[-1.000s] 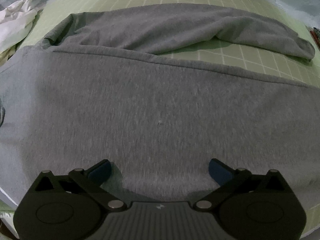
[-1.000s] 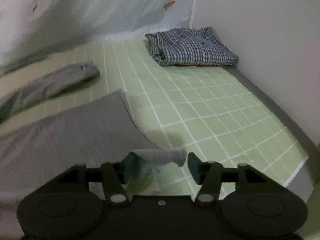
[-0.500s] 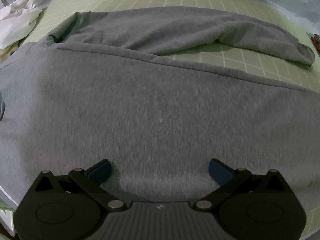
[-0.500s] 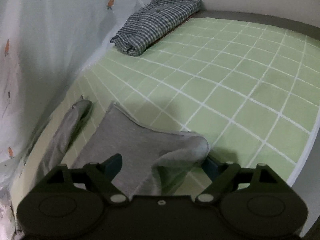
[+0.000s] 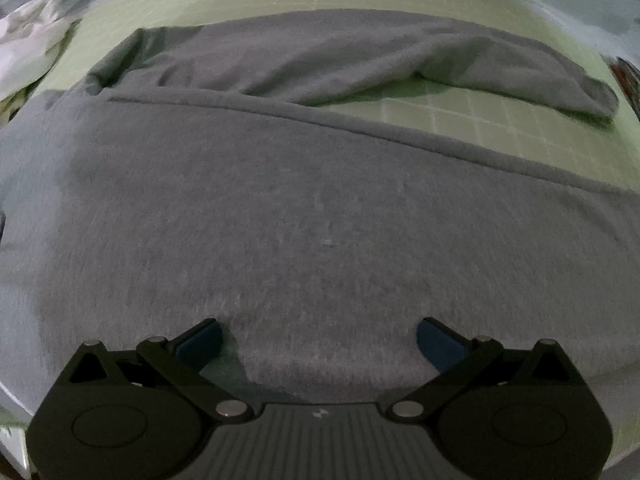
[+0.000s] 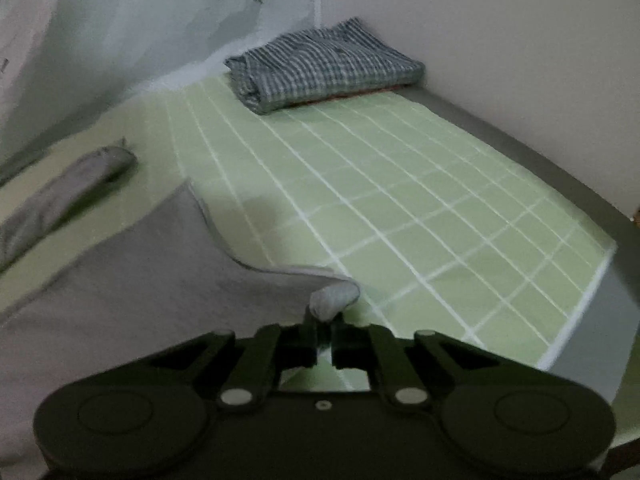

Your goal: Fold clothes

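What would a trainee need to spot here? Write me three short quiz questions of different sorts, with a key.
1. True or false: the left tongs are shut on the grey garment.
2. What do the right tongs pinch?
A. the checked folded garment
B. the grey garment's cuff
C. nothing
3. Fill in: the checked folded garment lies in the far ___ of the green grid mat.

Key: 1 false; 2 B; 3 corner.

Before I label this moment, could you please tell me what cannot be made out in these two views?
- Left wrist view: the grey long-sleeved top runs past both side edges; its near hem is hidden behind the open left gripper.
- Right wrist view: the right gripper is shut on the grey cuff; its body hides the cloth below.
- What lies under the folded checked shirt is too blurred.
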Tool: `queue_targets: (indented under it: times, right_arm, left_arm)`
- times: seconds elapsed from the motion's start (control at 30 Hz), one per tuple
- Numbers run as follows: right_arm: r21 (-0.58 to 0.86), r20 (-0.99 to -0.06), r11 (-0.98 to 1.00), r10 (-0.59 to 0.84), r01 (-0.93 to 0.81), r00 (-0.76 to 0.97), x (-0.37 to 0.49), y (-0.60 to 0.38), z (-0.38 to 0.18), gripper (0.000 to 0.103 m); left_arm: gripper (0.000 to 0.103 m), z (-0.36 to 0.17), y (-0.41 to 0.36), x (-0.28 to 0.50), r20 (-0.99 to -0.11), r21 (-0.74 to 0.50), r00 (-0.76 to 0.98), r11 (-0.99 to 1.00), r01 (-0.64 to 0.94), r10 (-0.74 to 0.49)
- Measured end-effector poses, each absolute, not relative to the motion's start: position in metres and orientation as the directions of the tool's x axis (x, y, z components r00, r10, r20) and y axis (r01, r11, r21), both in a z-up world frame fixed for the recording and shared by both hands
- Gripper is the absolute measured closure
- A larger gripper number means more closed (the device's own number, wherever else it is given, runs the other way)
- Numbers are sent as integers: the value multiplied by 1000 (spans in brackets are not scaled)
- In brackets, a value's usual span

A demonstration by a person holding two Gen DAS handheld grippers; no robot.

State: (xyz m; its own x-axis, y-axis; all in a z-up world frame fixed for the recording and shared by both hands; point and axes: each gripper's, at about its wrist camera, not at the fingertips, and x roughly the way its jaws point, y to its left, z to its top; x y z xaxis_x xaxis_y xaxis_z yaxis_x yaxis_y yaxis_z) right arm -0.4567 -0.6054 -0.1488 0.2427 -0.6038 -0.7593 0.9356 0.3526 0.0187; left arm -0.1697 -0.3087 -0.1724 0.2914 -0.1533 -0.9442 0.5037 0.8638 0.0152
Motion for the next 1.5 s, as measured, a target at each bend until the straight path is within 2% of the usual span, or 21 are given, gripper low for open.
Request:
queue_targets:
  times: [0.07, 0.13, 0.17, 0.2, 0.4, 0.5, 0.8, 1.1, 1.23, 1.5]
  right_arm:
    - [-25, -774, 358, -598, 934, 208, -451, -605, -152, 96]
    - [-108, -774, 378, -612, 920, 161, -440, -600, -151, 90]
    - [-133, -767, 383, -624, 914, 150, -435, -599, -148, 76]
    - [-156, -758, 387, -637, 909, 141, -430, -598, -145, 56]
    - [-157, -714, 381, -681, 911, 162, -403, -592, -120, 14]
    - [-131, -703, 405, -681, 905, 203, -383, -582, -111, 2]
    - [-37, -705, 481, -634, 876, 318, -305, -531, -102, 0]
    - [118, -728, 556, -515, 823, 453, -186, -475, -101, 0]
    - [188, -723, 586, -460, 788, 515, -125, -462, -102, 0]
    - [164, -737, 567, -473, 807, 482, -25, -481, -126, 0]
  left_arm:
    - [0, -172, -308, -170, -946, 12, 285, 859, 512, -157]
    - [0, -172, -306, -170, -951, 5, 267, 851, 525, -158]
    - [0, -171, -303, -169, -953, 0, 257, 851, 525, -159]
    - [0, -170, -299, -167, -955, -9, 249, 856, 517, -161]
    - [0, -154, -256, -147, -946, -73, 256, 901, 427, -198]
    - [0, -142, -228, -129, -937, -68, 293, 922, 382, -191]
    - [0, -109, -132, -44, -906, -76, 391, 973, 220, -159]
    - [0, -94, -55, 72, -872, -98, 463, 984, 148, -156]
    - [0, -101, -39, 130, -869, -102, 471, 986, 135, -155]
    - [0, -133, -30, 176, -907, -96, 402, 992, 86, -123]
